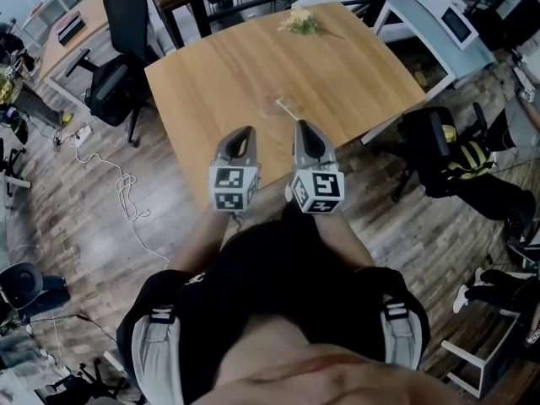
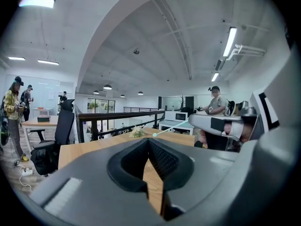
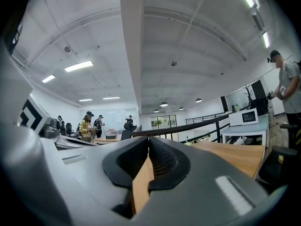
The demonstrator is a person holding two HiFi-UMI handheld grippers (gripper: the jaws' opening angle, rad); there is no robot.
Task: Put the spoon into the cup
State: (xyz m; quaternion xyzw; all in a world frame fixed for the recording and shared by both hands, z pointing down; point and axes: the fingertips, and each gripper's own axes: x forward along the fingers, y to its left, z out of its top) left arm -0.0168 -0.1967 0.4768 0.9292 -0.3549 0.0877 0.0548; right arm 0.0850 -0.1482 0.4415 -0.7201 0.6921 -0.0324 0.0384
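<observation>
A thin pale-green spoon (image 1: 287, 108) lies out on the wooden table (image 1: 211, 66), just beyond my two grippers. Beside it is a faint clear shape (image 1: 272, 106) that may be the cup; I cannot tell for sure. In the left gripper view the spoon (image 2: 169, 127) slants up toward the tip of my right gripper (image 2: 194, 120). My left gripper (image 1: 246, 133) (image 2: 148, 140) and right gripper (image 1: 304, 127) (image 3: 148, 139) hover side by side over the table's near edge. Both are shut with nothing between their jaws.
A small bunch of flowers (image 1: 299, 22) lies at the table's far edge. Office chairs (image 1: 118, 74) stand to the left and a black chair with bags (image 1: 439, 146) to the right. A railing (image 2: 117, 117) runs behind the table. People stand far off.
</observation>
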